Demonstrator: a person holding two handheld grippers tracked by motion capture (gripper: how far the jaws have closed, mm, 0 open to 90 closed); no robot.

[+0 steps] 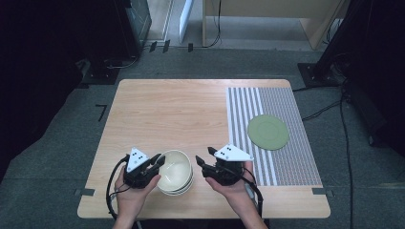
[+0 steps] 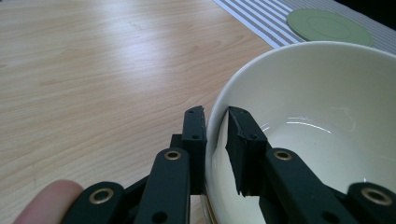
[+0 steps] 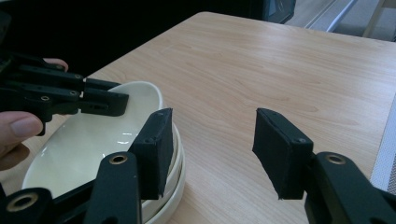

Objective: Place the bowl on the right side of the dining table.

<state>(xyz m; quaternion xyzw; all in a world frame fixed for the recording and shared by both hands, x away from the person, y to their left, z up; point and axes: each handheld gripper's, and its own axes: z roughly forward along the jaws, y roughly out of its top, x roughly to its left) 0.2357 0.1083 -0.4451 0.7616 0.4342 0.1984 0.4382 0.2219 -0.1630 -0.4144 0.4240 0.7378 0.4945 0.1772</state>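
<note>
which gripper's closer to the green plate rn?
Right. The right gripper sits just off the striped mat's near edge, short of the green plate. The left gripper is farther away, clamped on the top bowl's rim.

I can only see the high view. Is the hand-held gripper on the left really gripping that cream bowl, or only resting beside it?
Observer: Gripping, it seems. In the left gripper view, the left hand-held gripper pinches the rim of the round cream ceramic bowl, with one jaw inside and one outside.
Operator: And the hand-held gripper on the right, has it got hold of anything?
Observer: No. In the right gripper view, the right hand-held gripper stands open beside the bowl, with bare light wooden table between its jaws.
</note>
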